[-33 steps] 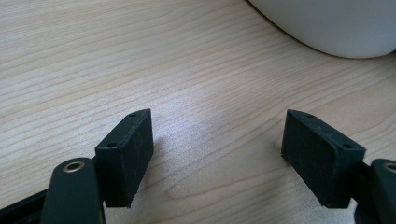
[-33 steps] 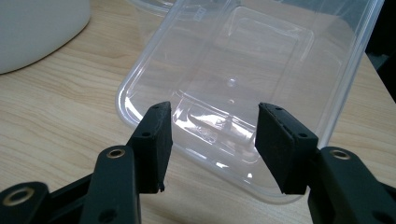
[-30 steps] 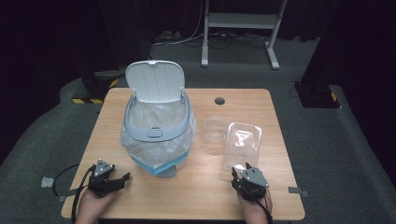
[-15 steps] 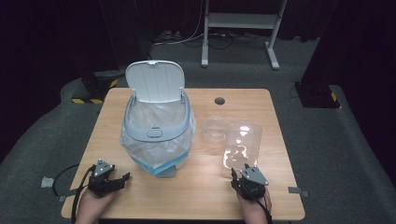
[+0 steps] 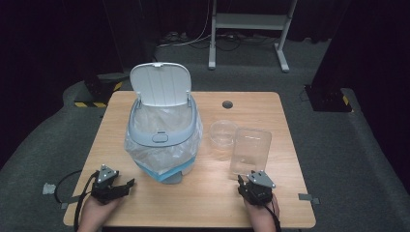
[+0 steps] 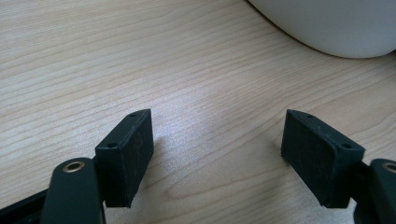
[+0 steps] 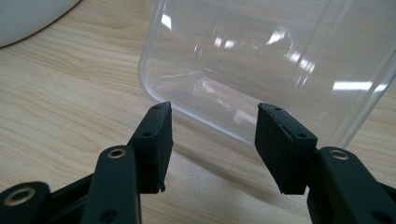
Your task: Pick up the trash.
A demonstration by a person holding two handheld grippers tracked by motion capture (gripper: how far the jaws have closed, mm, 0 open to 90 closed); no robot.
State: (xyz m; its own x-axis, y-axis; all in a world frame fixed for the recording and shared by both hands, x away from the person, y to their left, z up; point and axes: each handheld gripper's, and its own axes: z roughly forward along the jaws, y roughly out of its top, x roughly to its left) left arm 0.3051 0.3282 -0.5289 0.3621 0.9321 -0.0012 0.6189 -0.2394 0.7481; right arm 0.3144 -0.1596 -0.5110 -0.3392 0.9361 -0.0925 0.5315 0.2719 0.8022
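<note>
A clear rectangular plastic container (image 5: pixel 251 147) lies on the wooden table (image 5: pixel 208 203), right of centre. My right gripper (image 5: pixel 247 179) sits just in front of its near end. In the right gripper view the container (image 7: pixel 261 60) has its near edge right beyond the tips of my right gripper (image 7: pixel 215 112). The jaws stand open and do not press on it. A clear round bowl (image 5: pixel 223 133) rests beside the container, on its left. My left gripper (image 5: pixel 126 186) rests low at the table's front left, open over bare wood (image 6: pixel 217 121).
A grey-white bin (image 5: pixel 162 130) with a plastic liner and a raised lid (image 5: pixel 162 84) stands left of centre. Its pale base curves into the left gripper view (image 6: pixel 327 23). A cable hole (image 5: pixel 227 104) marks the table's far side. A metal stand (image 5: pixel 251 21) is behind the table.
The clear container's outline has changed; it now looks longer and reaches nearer my right gripper. The right gripper has shifted only slightly. The left gripper has stayed still.
</note>
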